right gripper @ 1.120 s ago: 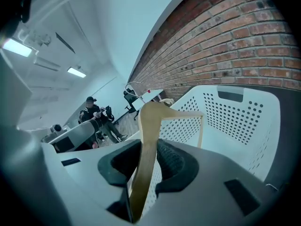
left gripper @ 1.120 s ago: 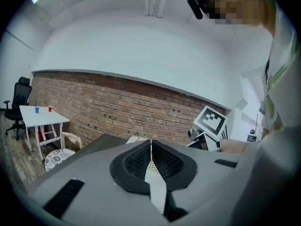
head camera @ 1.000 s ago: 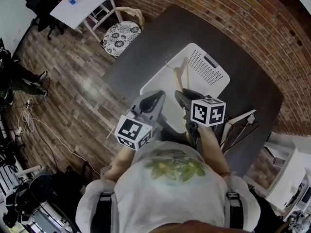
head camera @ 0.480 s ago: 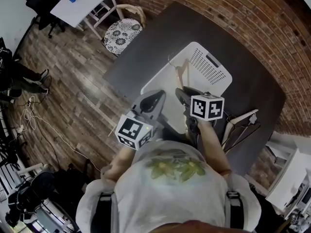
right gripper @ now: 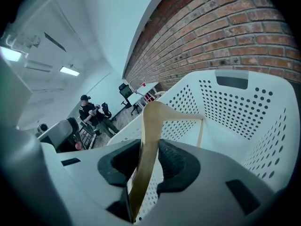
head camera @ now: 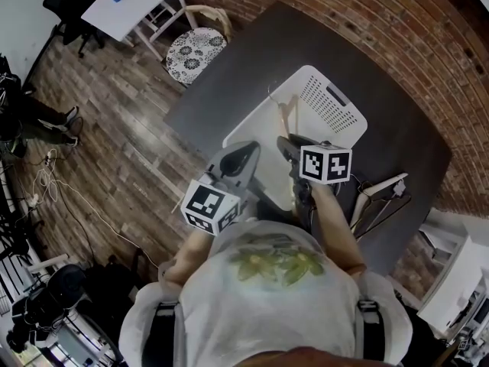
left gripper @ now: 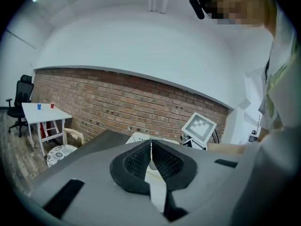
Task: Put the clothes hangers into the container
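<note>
A white perforated laundry basket (head camera: 336,98) stands on the dark table (head camera: 397,136). My right gripper (head camera: 289,145) is over the basket's near end, shut on a light wooden hanger (head camera: 284,112) that rises above the basket's inside. In the right gripper view the hanger's arm (right gripper: 151,126) runs up between the pads of that gripper (right gripper: 149,149), with the basket wall (right gripper: 235,107) behind. My left gripper (head camera: 248,153) hovers beside the basket's near left edge. Its pads meet with nothing between them (left gripper: 151,147). More hangers (head camera: 378,197) lie on the table to the right.
A chair with a patterned cushion (head camera: 191,52) and a small white table (head camera: 134,2) stand on the wooden floor beyond the table's far left corner. A seated person (right gripper: 91,114) is across the room. A brick wall (head camera: 397,21) runs behind the table.
My right gripper and its hanger have edged slightly farther over the basket. The left gripper has hardly moved.
</note>
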{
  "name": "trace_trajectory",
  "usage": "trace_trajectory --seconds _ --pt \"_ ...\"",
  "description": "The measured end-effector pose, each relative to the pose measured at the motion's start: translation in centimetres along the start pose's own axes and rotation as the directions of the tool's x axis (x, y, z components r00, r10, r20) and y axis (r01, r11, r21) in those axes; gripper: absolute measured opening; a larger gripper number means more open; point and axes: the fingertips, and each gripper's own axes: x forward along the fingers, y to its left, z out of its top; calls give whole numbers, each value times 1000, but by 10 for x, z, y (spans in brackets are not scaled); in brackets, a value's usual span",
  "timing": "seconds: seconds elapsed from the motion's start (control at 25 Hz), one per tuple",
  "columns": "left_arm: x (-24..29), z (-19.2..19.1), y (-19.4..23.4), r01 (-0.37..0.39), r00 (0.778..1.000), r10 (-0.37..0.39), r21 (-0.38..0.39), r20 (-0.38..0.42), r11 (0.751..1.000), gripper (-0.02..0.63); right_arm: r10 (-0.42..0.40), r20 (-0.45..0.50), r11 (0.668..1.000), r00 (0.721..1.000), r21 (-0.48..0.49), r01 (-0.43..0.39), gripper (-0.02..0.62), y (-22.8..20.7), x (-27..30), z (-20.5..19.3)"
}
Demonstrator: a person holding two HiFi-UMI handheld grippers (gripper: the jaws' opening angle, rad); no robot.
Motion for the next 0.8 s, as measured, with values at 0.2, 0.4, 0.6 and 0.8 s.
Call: trace_trajectory --seconds 0.2,0.4,0.6,0.8 --pt "-2 -4 -1 -8 1000 8 -5 -6 1000 29 -2 0 1000 1000 -10 2 123 1 0 2" --pt "-1 -7 -5 -2 1000 2 -11 -13 1000 29 6 -23 1000 1000 -24 -7 124 3 5 -1" --pt "-4 -8 -7 -3 1000 3 -10 -9 1000 29 13 -50 999 999 -39 -15 127 7 12 -7" --pt "-7 -9 -5 -10 1000 10 -10 -6 1000 29 22 -61 999 998 -39 -25 129 9 16 -9"
